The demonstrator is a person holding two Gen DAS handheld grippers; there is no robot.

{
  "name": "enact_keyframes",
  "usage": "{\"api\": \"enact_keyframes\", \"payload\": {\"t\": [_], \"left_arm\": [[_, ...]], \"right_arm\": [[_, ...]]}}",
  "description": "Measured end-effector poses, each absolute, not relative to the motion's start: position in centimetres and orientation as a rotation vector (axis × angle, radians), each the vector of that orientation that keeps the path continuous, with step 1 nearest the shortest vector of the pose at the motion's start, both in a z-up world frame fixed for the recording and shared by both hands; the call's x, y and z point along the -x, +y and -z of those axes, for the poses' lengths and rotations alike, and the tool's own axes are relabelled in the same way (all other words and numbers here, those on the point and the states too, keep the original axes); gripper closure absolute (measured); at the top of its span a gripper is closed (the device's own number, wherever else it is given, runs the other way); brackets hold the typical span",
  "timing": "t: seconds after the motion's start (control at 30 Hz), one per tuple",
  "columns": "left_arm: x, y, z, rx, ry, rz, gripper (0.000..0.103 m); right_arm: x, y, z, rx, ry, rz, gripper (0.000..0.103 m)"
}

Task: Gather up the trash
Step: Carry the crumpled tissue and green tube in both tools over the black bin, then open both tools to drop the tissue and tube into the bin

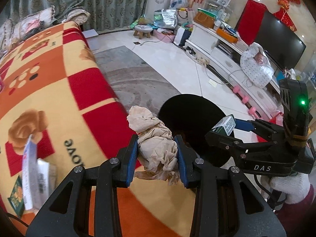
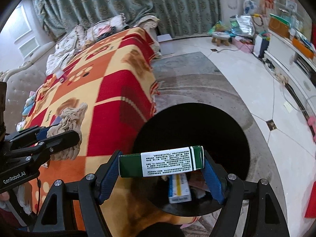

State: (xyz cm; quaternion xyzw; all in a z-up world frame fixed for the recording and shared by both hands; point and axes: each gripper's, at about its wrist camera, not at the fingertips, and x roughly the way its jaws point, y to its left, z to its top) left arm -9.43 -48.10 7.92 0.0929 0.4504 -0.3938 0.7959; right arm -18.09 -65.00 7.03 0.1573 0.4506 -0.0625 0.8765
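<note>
My left gripper (image 1: 157,148) is shut on a crumpled beige tissue (image 1: 156,138) and holds it over the blanket's edge, beside the black trash bin (image 1: 197,118). It also shows in the right wrist view (image 2: 59,134) with the tissue (image 2: 69,122). My right gripper (image 2: 162,164) is shut on a green box with a white label (image 2: 161,162) and holds it over the mouth of the bin (image 2: 189,126). The right gripper (image 1: 227,126) and its box (image 1: 225,125) show over the bin in the left wrist view. A white and yellow box (image 2: 178,189) lies inside the bin.
A red, orange and yellow checked blanket (image 1: 49,79) covers the sofa at left. Paper packets (image 1: 33,175) lie on it. A grey rug (image 2: 197,83) lies under the bin. A white TV stand (image 1: 217,45) with a TV stands at right, a small stool (image 1: 143,30) farther back.
</note>
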Motion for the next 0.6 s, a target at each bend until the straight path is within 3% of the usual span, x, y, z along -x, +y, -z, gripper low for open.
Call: {"api": "enact_keyframes", "payload": {"t": [0.47,0.6], "left_arm": [[9.2,-52.6,-6.7,-0.137,1.025,0.956,0.068],[9.1,-52.8,-6.7,-0.119,1.024,0.972,0.064]], "right_arm": [[19.0,-69.3,-4.8,-0.381,0.975,0.212,0.027],[19.1,-70.1,-4.6,-0.394,0.976,0.226,0.026]]}}
